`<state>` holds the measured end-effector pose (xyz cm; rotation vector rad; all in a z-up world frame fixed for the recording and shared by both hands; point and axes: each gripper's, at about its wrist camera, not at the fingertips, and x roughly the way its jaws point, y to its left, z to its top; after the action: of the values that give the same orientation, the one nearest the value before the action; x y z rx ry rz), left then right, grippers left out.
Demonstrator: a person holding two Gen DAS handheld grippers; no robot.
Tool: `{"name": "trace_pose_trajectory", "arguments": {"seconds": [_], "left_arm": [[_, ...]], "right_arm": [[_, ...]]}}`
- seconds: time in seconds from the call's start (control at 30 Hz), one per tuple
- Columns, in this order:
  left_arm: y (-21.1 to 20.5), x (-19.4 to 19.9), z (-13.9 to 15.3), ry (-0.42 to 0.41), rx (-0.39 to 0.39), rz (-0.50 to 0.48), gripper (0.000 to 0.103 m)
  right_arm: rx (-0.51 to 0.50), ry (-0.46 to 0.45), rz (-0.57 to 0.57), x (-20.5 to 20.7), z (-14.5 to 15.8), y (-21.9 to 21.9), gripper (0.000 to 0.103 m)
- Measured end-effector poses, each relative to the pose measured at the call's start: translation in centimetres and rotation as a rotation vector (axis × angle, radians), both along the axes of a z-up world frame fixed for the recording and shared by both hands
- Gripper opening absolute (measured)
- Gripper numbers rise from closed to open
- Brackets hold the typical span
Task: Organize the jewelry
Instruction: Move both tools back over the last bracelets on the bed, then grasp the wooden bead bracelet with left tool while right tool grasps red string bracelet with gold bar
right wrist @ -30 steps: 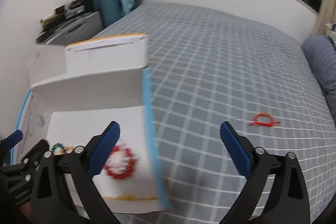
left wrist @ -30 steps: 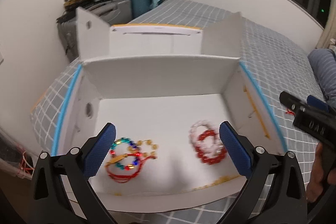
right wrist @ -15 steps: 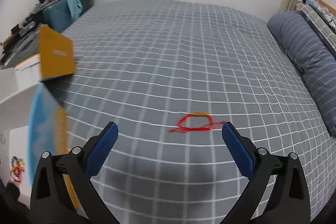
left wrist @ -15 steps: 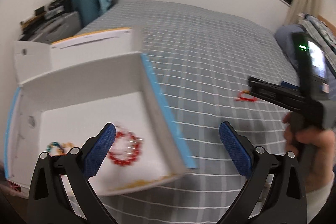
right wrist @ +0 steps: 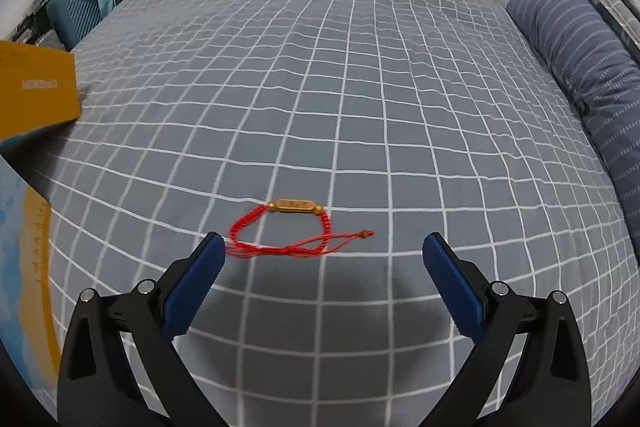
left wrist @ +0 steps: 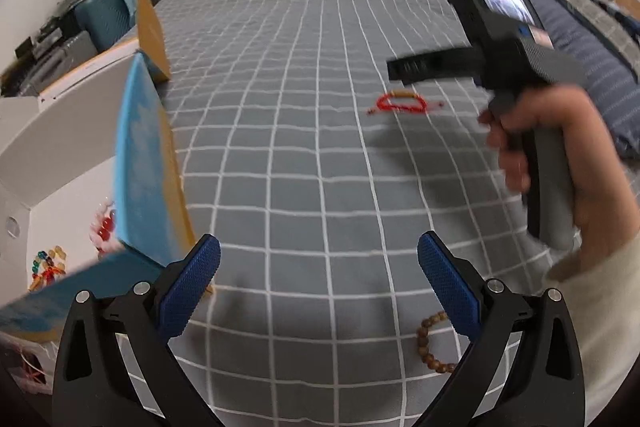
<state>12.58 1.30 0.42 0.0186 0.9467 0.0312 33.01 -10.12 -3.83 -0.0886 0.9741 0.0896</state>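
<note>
Lying flat on the grey checked bedspread (right wrist: 360, 67), a red cord bracelet (right wrist: 280, 237) with a gold bar bead is seen just ahead of the right gripper (right wrist: 323, 269), whose 2 blue-padded jaws are spread wide and hold nothing; the left end of the cord sits right beside the tip of the left-hand pad, though contact cannot be told. From the left wrist view the same bracelet is seen farther out on the bed, beneath the blurred right gripper, which is held in a hand (left wrist: 560, 163) with a pale sleeve. A brown bead bracelet (left wrist: 430, 343) is seen near the bed's front edge, partly hidden behind the right-hand finger of the left gripper (left wrist: 319, 281), whose jaws are likewise wide apart and empty. At the left, a white box with a blue-and-yellow outer wall (left wrist: 140, 163) is seen, with red and pale beads (left wrist: 105, 225) and a multicoloured bracelet (left wrist: 48, 265) lying inside it. A striped pillow (right wrist: 580, 67) is seen along the bed's right side.
</note>
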Motion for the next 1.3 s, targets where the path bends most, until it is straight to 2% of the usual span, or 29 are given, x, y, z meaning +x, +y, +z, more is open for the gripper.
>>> {"name": "trace_pose_trajectory", "arguments": {"seconds": [0.4,0.57,0.67,0.77,0.83,0.9,1.03,1.07,1.1,1.13,1.17,1.3], "left_arm": [[-3.4,-2.0,-5.5,0.092,0.033,-0.082,0.097],[-3.6,-1.9,-6.6,0.106,0.041,-0.084,0.096],[-3.6,-2.0,-6.7,0.112,0.035,-0.091,0.091],[-3.9,-2.3,-6.6,0.115,0.025,-0.116,0.079],[-4.1,-2.4,-6.6,0.122,0.012,-0.132,0.064],[-4.2,-2.5,-6.5,0.126,0.000,-0.145,0.055],[-4.3,-2.6,-6.5,0.135,-0.023,-0.164,0.035],[-4.4,-2.7,-6.5,0.139,-0.028,-0.169,0.031],[-4.5,-2.7,-6.5,0.141,-0.029,-0.174,0.023],[-4.6,-2.7,-6.4,0.143,-0.029,-0.180,0.006],[-4.6,-2.7,-6.5,0.152,-0.018,-0.176,0.000],[-4.5,-2.9,-6.3,0.159,-0.029,-0.188,0.000]], "right_arm": [[0.016,0.068,-0.001,1.8,-2.5,-0.8,0.066],[0.008,0.088,0.008,2.2,-3.6,-0.5,0.056],[0.009,0.095,0.007,2.3,-3.8,-0.5,0.047],[0.015,0.103,0.009,2.4,-4.0,-0.6,0.036],[0.015,0.108,0.012,2.4,-4.1,-0.6,0.029],[0.018,0.114,0.013,2.4,-4.2,-0.6,0.021],[0.029,0.119,0.010,2.6,-4.3,-0.6,0.018],[0.033,0.120,0.009,2.6,-4.3,-0.7,0.014],[0.038,0.122,0.006,2.7,-4.3,-0.8,0.010],[0.044,0.122,0.003,2.7,-4.3,-0.9,0.008],[0.049,0.122,0.000,2.7,-4.3,-1.0,0.005],[0.056,0.117,-0.007,2.5,-4.2,-0.8,0.004]]}}
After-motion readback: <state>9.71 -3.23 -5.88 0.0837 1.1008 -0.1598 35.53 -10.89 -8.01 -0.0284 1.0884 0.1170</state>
